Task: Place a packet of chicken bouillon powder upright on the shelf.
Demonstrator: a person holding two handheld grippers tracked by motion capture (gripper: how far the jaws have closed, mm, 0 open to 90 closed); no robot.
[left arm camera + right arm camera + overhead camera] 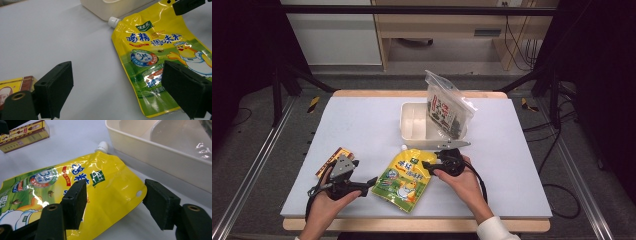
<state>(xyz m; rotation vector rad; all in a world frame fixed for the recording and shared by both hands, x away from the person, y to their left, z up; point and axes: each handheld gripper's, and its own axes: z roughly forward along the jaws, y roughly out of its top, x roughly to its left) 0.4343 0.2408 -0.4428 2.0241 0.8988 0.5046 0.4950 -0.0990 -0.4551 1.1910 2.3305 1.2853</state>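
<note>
A yellow spouted pouch (406,179) printed with a cartoon chicken lies flat on the pale mat, its white cap (103,146) pointing toward a white divided container (412,125). My left gripper (371,184) is open at the pouch's lower left corner; in the left gripper view (121,87) one jaw hangs over the bare mat and the other over the pouch (150,55). My right gripper (427,167) is open at the upper right corner. In the right gripper view (117,203) the jaws straddle the pouch's (100,182) punched corner, not closed on it.
A clear bag of dark contents (447,107) leans upright in the container's right side. A yellow and red box (332,159) lies by my left hand, also seen as the box (15,87) in the left gripper view. The container's wall (162,152) stands close beyond the right jaws.
</note>
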